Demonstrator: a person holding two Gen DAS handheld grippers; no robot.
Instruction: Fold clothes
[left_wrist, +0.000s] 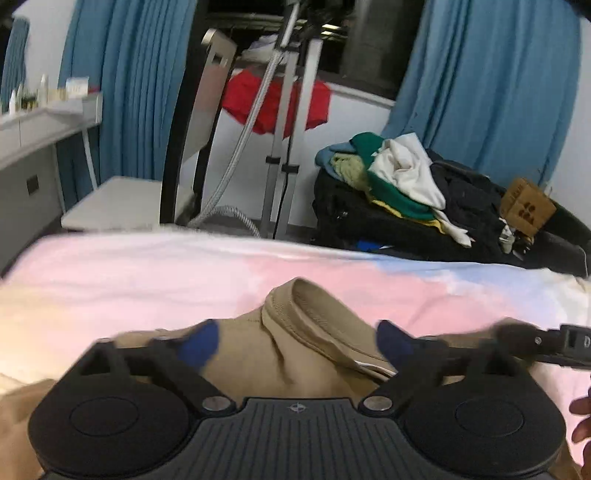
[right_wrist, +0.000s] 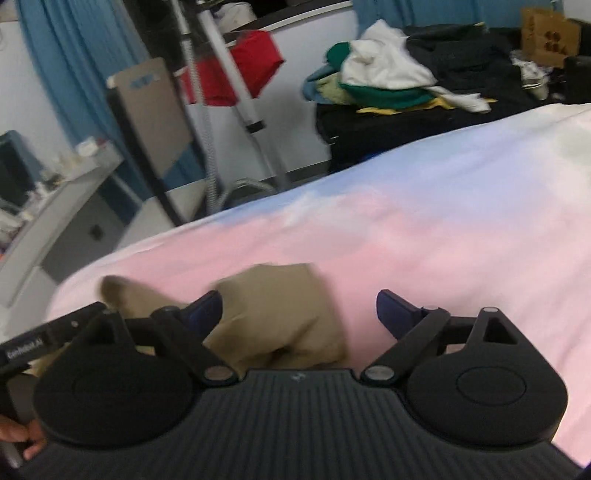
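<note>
A tan garment (left_wrist: 295, 332) lies bunched on the pink and blue bed sheet (left_wrist: 147, 280), its ribbed neckline raised in a fold. My left gripper (left_wrist: 297, 341) is open, one blue pad on each side of that fold, with nothing pinched. In the right wrist view the same tan garment (right_wrist: 273, 314) lies under the left half of my right gripper (right_wrist: 299, 308), which stands open over the cloth and the pink sheet (right_wrist: 443, 240). The other gripper's black body (right_wrist: 48, 336) shows at the left edge. The garment's near part is hidden behind both gripper bodies.
A pile of mixed clothes (left_wrist: 399, 177) lies on a black surface beyond the bed. A garment steamer stand with a hose (left_wrist: 280, 147) holds a red garment (left_wrist: 273, 99). A chair (left_wrist: 147, 184), a desk (left_wrist: 37, 140) and blue curtains (left_wrist: 480, 92) are behind.
</note>
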